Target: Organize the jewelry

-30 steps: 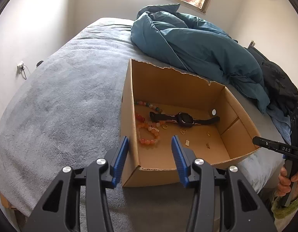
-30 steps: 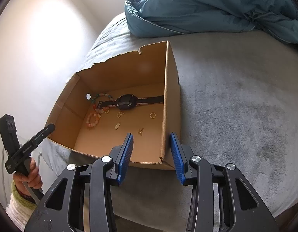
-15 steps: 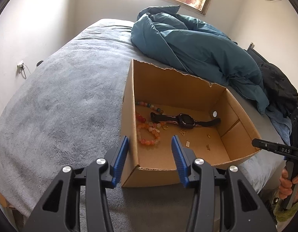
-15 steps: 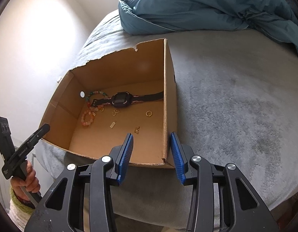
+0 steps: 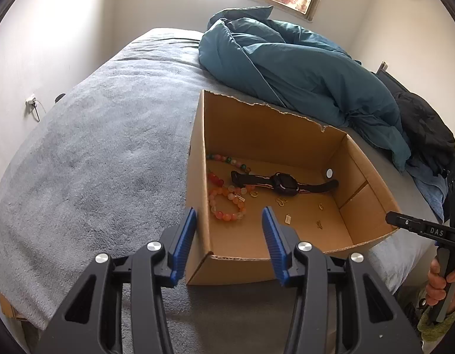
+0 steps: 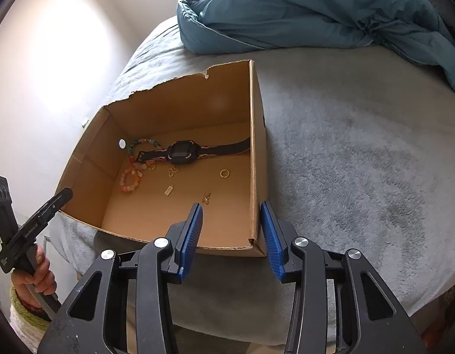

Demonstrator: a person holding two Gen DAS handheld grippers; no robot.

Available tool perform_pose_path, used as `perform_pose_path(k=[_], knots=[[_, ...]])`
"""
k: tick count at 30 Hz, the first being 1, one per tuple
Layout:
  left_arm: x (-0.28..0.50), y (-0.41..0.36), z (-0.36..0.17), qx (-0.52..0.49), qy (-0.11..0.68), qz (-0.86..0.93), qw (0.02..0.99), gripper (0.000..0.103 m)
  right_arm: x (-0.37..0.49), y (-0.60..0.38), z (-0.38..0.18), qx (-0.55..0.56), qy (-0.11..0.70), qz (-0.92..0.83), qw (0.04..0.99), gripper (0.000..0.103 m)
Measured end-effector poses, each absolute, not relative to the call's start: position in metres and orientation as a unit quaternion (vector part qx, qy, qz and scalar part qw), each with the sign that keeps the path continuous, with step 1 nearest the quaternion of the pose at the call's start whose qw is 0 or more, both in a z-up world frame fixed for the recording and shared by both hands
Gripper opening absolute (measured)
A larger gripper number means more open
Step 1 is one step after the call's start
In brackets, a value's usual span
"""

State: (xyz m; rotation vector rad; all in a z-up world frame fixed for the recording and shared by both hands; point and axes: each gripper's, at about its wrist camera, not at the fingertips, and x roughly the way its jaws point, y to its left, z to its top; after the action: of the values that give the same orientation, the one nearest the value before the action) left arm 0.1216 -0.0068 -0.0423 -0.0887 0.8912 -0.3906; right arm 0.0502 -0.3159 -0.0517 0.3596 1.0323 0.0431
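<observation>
An open cardboard box with a torn back edge sits on a bed covered by a grey blanket, its floor scattered with jewelry. A black wristwatch lies stretched across the middle of the box floor, a peach-and-orange bead bracelet rests against the near-left wall as the left wrist camera sees it, and a strand of mixed green and pink beads curls behind it toward the back corner. Small gold pieces, among them a ring and a rectangular charm, lie loose on the cardboard in front of the watch. The left gripper hovers above the box's near-left corner, its blue-padded jaws apart and holding nothing. The right gripper hangs over the opposite near corner, jaws likewise apart and empty, the box wall visible between them. Each camera catches the other tool gripped in a hand at the frame's edge. A rumpled teal duvet is piled at the far end of the bed.
</observation>
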Motion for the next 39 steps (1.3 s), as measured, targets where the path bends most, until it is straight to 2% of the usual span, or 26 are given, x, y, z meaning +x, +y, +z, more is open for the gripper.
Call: perform_pose_path(k=[3,8,17,21,29,39], knots=[[0.120,-0.002,-0.042,-0.049,0.424,-0.192,0.884,0.046,0.045,-0.321,-0.053,0.192,0.479,0.021,0.856,0.046],[0.111,0.003,-0.037,-0.036,0.409,-0.185,0.893,0.057,0.035,-0.321,-0.047,0.198,0.462,0.027,0.864,0.054],[0.098,0.019,-0.024,-0.032,0.384,-0.168,0.907,0.070,0.016,-0.314,-0.024,0.163,0.418,0.031,0.893,0.067],[0.091,0.024,-0.017,-0.037,0.373,-0.163,0.913,0.073,0.007,-0.312,-0.016,0.151,0.397,0.030,0.905,0.073],[0.073,0.022,-0.006,-0.013,0.345,-0.162,0.925,0.074,-0.013,-0.301,-0.008,0.121,0.365,0.023,0.923,0.076],[0.041,0.027,0.016,0.011,0.303,-0.167,0.938,0.077,-0.049,-0.276,0.000,0.044,0.305,0.024,0.951,0.089]])
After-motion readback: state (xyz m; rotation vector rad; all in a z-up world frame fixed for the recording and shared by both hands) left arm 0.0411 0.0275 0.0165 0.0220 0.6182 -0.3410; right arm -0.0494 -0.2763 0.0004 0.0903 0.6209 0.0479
